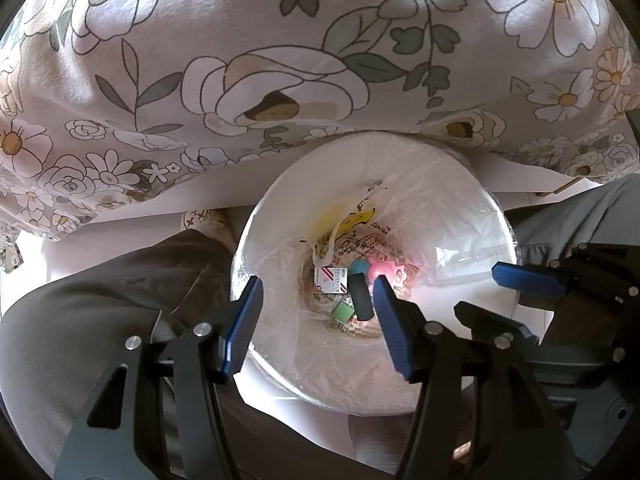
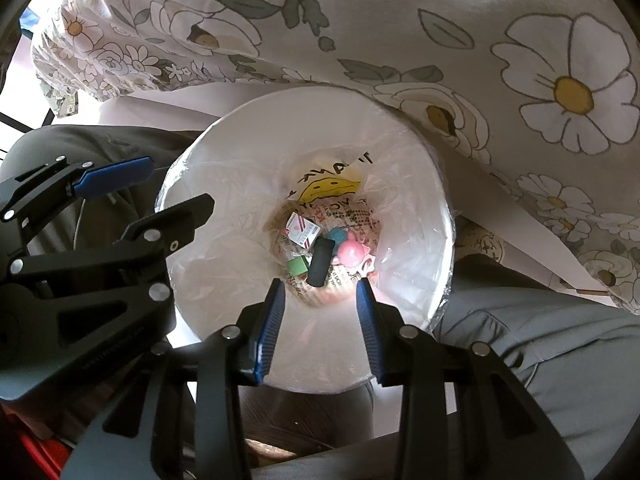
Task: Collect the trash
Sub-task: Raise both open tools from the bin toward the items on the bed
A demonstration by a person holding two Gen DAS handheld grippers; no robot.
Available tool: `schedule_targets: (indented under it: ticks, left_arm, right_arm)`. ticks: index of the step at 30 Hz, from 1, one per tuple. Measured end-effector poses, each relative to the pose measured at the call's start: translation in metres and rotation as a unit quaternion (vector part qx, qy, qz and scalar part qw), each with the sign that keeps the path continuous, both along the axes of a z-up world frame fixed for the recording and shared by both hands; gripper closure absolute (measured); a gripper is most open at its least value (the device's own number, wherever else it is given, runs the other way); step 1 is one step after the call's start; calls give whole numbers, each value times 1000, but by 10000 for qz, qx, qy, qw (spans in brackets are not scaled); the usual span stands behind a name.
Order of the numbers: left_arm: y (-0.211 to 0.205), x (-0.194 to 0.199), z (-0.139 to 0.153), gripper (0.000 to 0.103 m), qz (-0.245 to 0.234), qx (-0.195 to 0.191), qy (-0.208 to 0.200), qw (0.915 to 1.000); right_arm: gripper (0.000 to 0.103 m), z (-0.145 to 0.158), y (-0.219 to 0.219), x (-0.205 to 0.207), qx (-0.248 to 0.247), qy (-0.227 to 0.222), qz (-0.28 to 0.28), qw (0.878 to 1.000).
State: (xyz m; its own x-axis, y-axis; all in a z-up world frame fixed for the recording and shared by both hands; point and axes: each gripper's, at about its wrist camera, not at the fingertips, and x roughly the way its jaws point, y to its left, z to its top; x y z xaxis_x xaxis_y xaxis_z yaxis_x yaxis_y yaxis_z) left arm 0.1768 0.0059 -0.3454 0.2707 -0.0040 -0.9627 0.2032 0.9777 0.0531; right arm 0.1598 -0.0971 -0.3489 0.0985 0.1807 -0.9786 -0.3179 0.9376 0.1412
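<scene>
A floral cloth (image 1: 168,60) drapes over the desk, its edge hanging down. A white, plastic-lined bin (image 2: 248,140) stands just below it.

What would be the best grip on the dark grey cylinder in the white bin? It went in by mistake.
Grip the dark grey cylinder across its middle, coming straight down from above; the white lined bin blocks side approaches. It lies flat on the litter, so the jaws should straddle its narrow width, clear of the pink toy beside it.

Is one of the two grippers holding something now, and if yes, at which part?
Nothing is held. The left gripper and right gripper both stand open and empty above the white bin; the trash lies at its bottom.
</scene>
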Motion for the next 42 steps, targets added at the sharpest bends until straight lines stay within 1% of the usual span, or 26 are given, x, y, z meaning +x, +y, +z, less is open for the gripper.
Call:
schedule_targets:
  ticks: [10,28,38,42]
  left_arm:
    - [2,0,1,45,8,15,-6,10000]
    - [0,1,7,45,45,99,-68,9999]
    - [5,5,22,45,131,55,-203,9997]
    - [10,7,37,45,202,15,-364,9991]
  right_arm:
    - [64,1,1,1,-16,-14,8,10000]
    - [64,14,0,0,-98,-245,35,9996]
    - [64,28,0,1,-189,-445,80,9988]
    - [63,43,-1,1,-196,-603,111,9979]
